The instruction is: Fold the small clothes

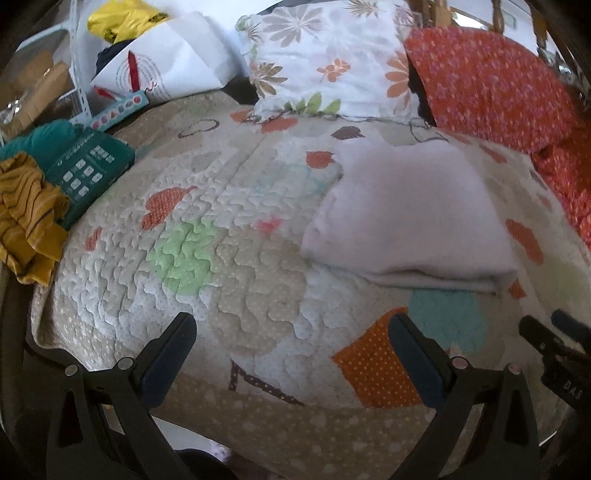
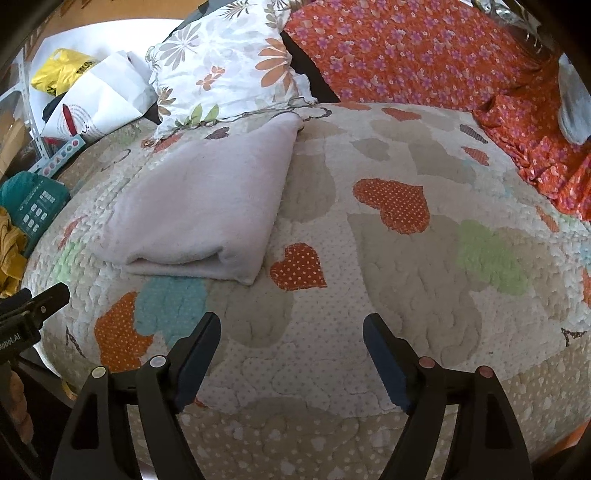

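Observation:
A pale pinkish-white garment (image 1: pixel 406 218) lies folded flat on the heart-patterned quilt (image 1: pixel 229 258), its folded edge toward me. The right wrist view shows the same folded garment (image 2: pixel 199 214) at left of centre. My left gripper (image 1: pixel 291 332) hovers open over bare quilt, short of the garment's near edge, with nothing between its fingers. My right gripper (image 2: pixel 291 332) is also open and empty, over the quilt (image 2: pixel 369 258) to the right of the garment. The right gripper's tip (image 1: pixel 554 339) shows at the left view's right edge, and the left gripper's finger (image 2: pixel 40 299) at the right view's left edge.
A mustard striped garment (image 1: pixel 26 221) lies crumpled at the quilt's left edge beside a teal box (image 1: pixel 88 170). A floral pillow (image 1: pixel 325 62) and an orange flowered cover (image 1: pixel 491 85) lie at the back. A white paper bag (image 1: pixel 166 59) and a yellow bag (image 1: pixel 118 18) stand behind.

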`<state>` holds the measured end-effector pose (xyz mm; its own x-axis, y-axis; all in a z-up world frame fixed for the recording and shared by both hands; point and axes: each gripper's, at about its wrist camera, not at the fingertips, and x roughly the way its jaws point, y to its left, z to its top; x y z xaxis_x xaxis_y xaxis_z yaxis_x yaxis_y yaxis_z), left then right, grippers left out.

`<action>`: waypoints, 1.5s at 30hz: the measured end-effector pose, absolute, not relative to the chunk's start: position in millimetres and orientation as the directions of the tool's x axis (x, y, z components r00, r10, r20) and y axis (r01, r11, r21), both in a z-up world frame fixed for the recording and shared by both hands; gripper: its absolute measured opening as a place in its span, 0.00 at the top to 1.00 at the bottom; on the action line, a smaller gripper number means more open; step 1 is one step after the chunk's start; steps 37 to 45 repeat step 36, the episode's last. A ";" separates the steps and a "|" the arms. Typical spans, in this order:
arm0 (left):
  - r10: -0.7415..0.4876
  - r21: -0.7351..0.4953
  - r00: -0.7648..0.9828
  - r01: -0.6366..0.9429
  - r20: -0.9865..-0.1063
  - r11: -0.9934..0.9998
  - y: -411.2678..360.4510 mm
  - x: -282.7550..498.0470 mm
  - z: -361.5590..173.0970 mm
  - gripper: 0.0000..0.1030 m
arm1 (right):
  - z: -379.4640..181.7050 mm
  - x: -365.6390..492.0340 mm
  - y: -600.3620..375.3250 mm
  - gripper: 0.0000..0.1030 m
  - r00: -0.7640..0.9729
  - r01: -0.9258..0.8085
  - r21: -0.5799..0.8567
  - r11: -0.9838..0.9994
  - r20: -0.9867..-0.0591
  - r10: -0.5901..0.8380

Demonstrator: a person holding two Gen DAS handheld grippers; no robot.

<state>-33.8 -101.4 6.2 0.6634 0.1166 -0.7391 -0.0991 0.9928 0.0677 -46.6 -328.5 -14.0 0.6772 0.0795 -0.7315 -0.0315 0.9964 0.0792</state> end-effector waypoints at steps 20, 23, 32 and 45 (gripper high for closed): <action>0.066 0.103 0.608 0.026 -0.791 0.994 -132.7 -37.9 -16.5 0.00 | -19.0 -44.0 -326.3 0.17 0.679 -0.031 0.039 0.999 -0.732 0.049; 0.052 0.094 0.597 0.040 -0.800 0.995 -135.1 -38.1 -19.0 0.00 | -18.5 -44.0 -326.3 0.17 0.681 -0.028 0.036 0.999 -0.731 0.045; 0.035 0.079 0.584 0.050 -0.811 0.996 -136.6 -38.4 -22.1 0.00 | -18.0 -44.6 -325.8 0.16 0.683 -0.033 0.031 0.999 -0.729 0.046; 0.042 0.082 0.582 0.044 -0.812 0.996 -136.3 -38.2 -22.8 0.00 | -18.2 -45.5 -323.6 0.16 0.681 -0.036 0.029 0.999 -0.731 0.046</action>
